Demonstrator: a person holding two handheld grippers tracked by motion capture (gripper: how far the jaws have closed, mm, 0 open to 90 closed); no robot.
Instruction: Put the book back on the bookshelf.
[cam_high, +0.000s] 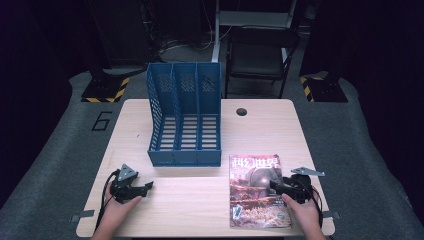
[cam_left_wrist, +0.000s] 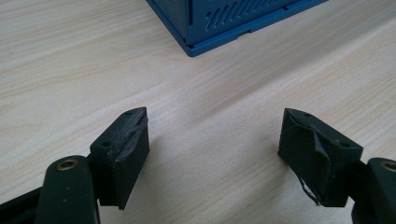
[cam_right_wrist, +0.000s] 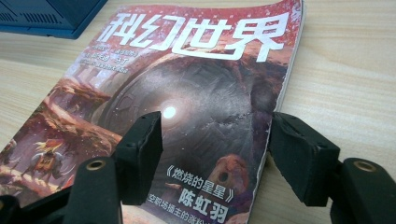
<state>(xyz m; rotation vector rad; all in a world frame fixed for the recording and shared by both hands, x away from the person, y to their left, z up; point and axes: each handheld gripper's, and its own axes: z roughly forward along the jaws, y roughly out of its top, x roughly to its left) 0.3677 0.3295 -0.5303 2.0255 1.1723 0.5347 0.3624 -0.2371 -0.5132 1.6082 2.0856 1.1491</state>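
A magazine (cam_high: 259, 192) with a reddish science-fiction cover and large white Chinese title characters lies flat on the light wooden table (cam_high: 200, 205), at its near right part, just to the right of and in front of the blue three-slot file rack (cam_high: 184, 115) that stands upright at the table's middle. The right gripper (cam_high: 276, 186) rests at the magazine's right edge, held by the person's right hand (cam_high: 305, 210); in the right gripper view its jaws stand wide apart, one above the cover (cam_right_wrist: 187, 116) and the other just beyond the page edge over bare wood, gripping nothing. The left gripper (cam_high: 148, 187) sits on the near left of the table, well apart from the magazine, in the person's left hand (cam_high: 120, 207); its jaws are likewise spread wide over bare tabletop, with a corner of the rack (cam_left_wrist: 224, 23) ahead of them.
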